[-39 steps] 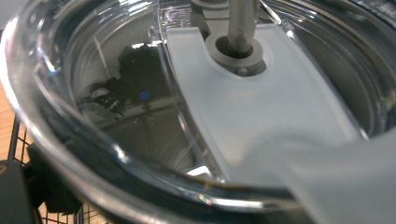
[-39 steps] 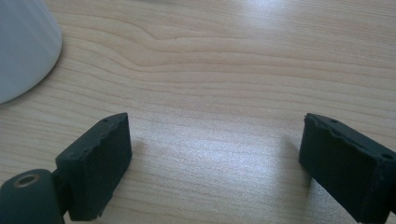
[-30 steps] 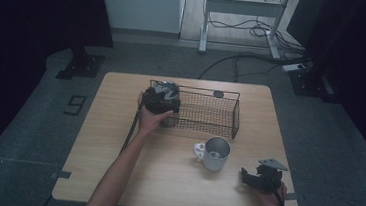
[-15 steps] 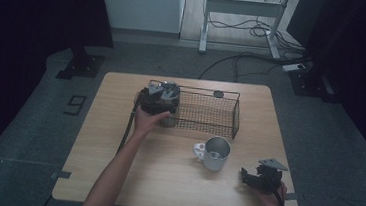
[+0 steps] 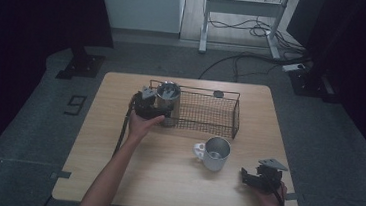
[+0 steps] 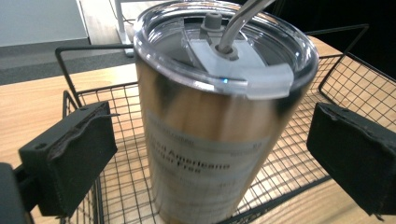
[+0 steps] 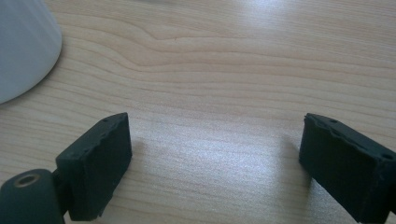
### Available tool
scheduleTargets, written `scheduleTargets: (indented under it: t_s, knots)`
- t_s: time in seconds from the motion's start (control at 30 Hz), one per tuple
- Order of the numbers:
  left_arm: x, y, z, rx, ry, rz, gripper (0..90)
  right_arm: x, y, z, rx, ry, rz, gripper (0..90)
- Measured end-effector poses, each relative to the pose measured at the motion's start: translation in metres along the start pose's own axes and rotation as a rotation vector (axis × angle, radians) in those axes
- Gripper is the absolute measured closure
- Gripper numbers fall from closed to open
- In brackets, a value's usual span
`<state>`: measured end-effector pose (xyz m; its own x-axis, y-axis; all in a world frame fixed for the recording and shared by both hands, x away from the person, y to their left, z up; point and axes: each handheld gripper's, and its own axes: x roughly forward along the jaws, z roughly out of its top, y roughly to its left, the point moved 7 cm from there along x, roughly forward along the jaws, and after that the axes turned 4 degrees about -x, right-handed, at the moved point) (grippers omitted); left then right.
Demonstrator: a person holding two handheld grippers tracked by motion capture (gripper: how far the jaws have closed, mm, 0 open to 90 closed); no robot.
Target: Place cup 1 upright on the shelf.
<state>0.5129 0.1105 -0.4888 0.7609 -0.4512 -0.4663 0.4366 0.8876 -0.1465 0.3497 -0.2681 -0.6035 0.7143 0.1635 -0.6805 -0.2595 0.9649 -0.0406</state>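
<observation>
High view: wooden table (image 5: 118,127) with a black wire basket (image 5: 205,114) at the far side. Steel tumbler (image 5: 168,97) with clear lid stands upright in the basket's near-left corner, directly ahead of the left gripper (image 5: 146,106). White mug (image 5: 212,153) sits on the table, well right of the left gripper and just ahead-left of the right gripper (image 5: 261,176).

Left gripper view: tumbler (image 6: 210,121) stands between the spread pads (image 6: 70,149), a gap on each side, no contact. Basket rim and mesh (image 6: 345,88) run under and behind the tumbler, with the front wire below the jaws. The jaws have just been closing a little with the tumbler between them, not gripping.

Left forearm stretches forward from the bottom edge, hand behind the gripper at the basket's left end. Versus a second ago, the left gripper sits further left and back, off the tumbler's top.

Right gripper view: right gripper (image 7: 215,154) jaws spread wide over bare wood, nothing between; mug (image 7: 23,42) edge at upper left. Right hand rests near the table's near-right corner, unchanged.
</observation>
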Motion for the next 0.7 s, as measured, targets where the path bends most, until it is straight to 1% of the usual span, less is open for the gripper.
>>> scheduleTargets:
  t_s: [0.17, 0.27, 0.37, 0.6, 0.7]
  knots:
    - [-0.011, 0.000, -0.006, 0.008, -0.003, -0.016, 1.6, 0.000, 0.000, 0.000, 0.000, 0.000, 0.000, 9.0]
    - [-0.018, 0.001, -0.010, 0.015, -0.002, -0.012, 1.9, 0.000, 0.000, 0.000, 0.001, 0.000, 0.000, 9.1]
    - [-0.029, 0.000, -0.012, 0.035, -0.023, -0.003, 3.4, 0.000, 0.000, 0.000, 0.003, 0.000, 0.000, 9.1]
    - [-0.053, -0.008, -0.021, 0.066, -0.037, -0.023, 4.1, 0.000, 0.000, 0.000, 0.003, 0.000, 0.000, 9.1]
    - [-0.063, -0.011, -0.028, 0.069, -0.030, -0.041, 4.2, 0.000, 0.000, 0.000, 0.003, 0.000, 0.000, 9.1]
